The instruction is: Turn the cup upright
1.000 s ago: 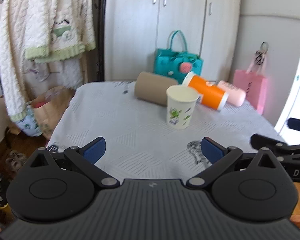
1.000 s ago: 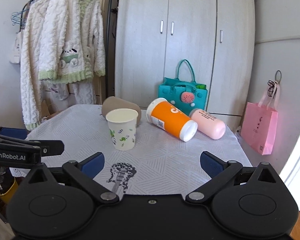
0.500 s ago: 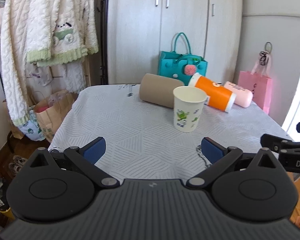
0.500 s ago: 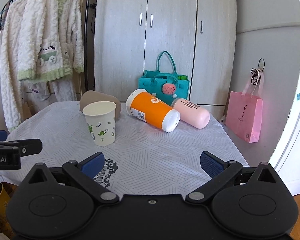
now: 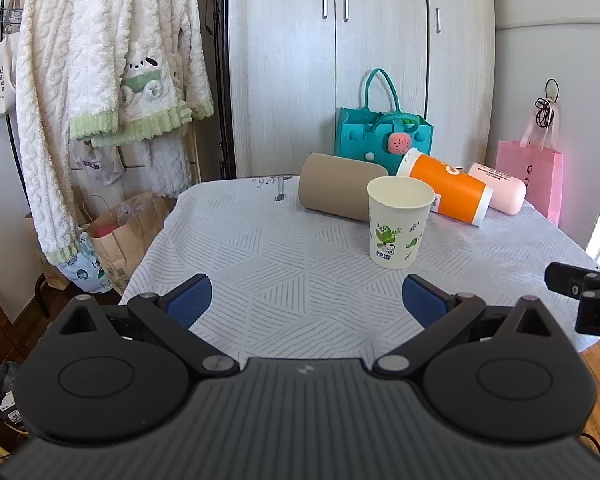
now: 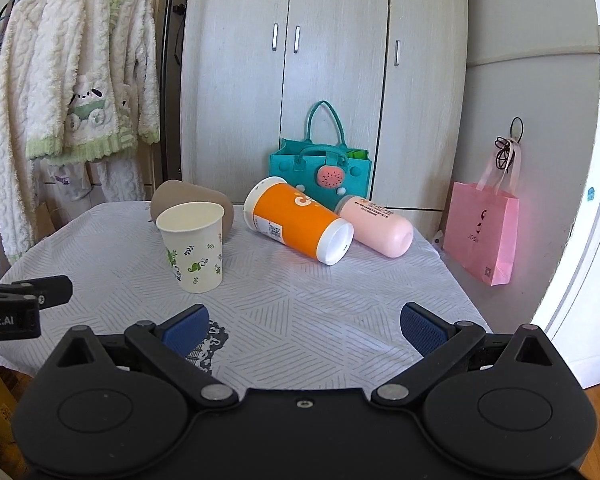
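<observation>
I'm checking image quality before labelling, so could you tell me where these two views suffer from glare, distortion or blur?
Left wrist view: fisheye bows the wardrobe edges, daylight blows out the right margin, the paper cup stays sharp. Right wrist view: same bowing, dark vignette corners, a soft sheen on the orange cup.

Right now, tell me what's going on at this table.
A person holds a hand-held gripper in each hand, and both hang open over the near edge of the table, gripping nothing: the left hand-held gripper and the right hand-held gripper. The leaf-printed paper cup stands upright, mouth up. Behind it, the brown cup, the orange cup and the pink bottle lie on their sides, untouched.
</observation>
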### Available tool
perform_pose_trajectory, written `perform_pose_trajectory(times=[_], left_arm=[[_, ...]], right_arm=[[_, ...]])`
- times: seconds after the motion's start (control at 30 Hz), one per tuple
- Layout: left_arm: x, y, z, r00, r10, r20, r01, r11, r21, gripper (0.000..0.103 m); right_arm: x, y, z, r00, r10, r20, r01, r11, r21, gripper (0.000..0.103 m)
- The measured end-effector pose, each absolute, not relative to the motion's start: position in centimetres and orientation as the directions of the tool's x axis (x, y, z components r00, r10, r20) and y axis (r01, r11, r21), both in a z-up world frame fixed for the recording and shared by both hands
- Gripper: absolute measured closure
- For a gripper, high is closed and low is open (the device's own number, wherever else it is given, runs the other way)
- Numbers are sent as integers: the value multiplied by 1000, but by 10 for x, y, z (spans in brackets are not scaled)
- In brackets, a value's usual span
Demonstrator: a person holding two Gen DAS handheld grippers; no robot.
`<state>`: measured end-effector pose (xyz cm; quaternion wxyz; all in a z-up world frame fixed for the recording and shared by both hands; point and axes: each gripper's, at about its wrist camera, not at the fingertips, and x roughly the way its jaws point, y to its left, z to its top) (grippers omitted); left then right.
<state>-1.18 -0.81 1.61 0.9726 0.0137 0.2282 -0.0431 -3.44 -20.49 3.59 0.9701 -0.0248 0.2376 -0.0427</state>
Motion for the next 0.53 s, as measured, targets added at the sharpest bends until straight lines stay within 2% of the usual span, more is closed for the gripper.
perform_pose_trajectory(times=[0.2, 0.53], left_arm=[[-17, -8, 17, 905, -77, -418, 86, 996, 2, 0], [-10, -8, 17, 891, -90, -444, 102, 995, 3, 0]], right_arm=[[-35, -205, 36, 884, -93, -458, 70, 995, -68, 0], [-37, -203, 37, 881, -94, -464, 62, 995, -84, 0]])
